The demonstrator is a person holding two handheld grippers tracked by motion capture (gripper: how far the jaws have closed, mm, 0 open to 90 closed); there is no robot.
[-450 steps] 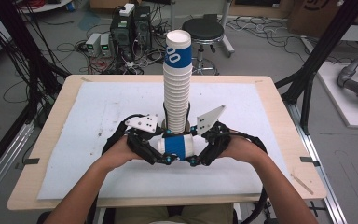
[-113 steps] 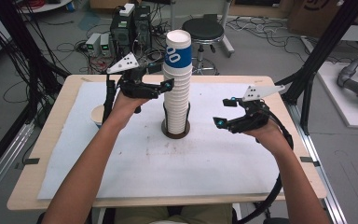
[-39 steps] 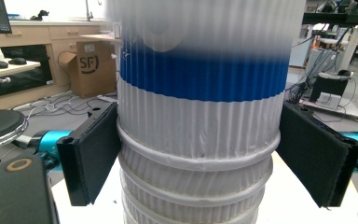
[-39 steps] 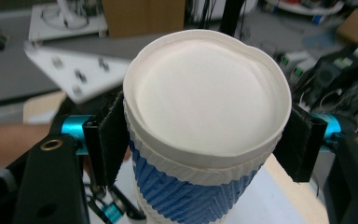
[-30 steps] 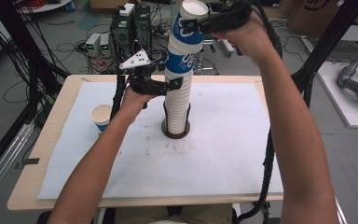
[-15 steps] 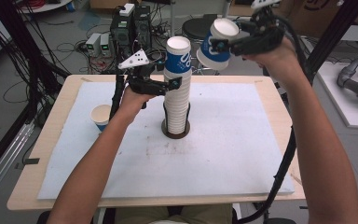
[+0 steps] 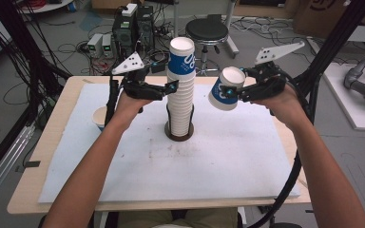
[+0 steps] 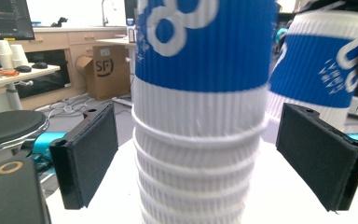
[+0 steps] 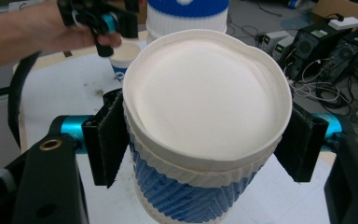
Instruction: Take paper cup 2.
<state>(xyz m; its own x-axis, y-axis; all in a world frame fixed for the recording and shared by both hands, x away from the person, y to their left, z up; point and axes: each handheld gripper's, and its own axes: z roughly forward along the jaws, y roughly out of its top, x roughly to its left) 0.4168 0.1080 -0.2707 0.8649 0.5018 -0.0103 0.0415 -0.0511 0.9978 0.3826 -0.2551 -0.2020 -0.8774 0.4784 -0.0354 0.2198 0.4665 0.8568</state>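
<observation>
At the table's left edge I see a lone blue-and-white paper cup (image 7: 99,117) standing on the white mat (image 7: 228,161). My left gripper (image 7: 170,88) brackets the tall stack of ribbed blue-and-white paper cups (image 7: 180,90) at centre, jaws apart and clear of its sides. To the right, my right gripper (image 7: 229,91) is clamped on a single ribbed cup (image 7: 224,89), tilted in the air beside the stack.

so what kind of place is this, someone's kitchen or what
Not a kitchen; most likely a lab or workshop. Computer towers and loose cables sit on the floor beyond the table, and the left gripper view shows a monitor on a workbench.
</observation>
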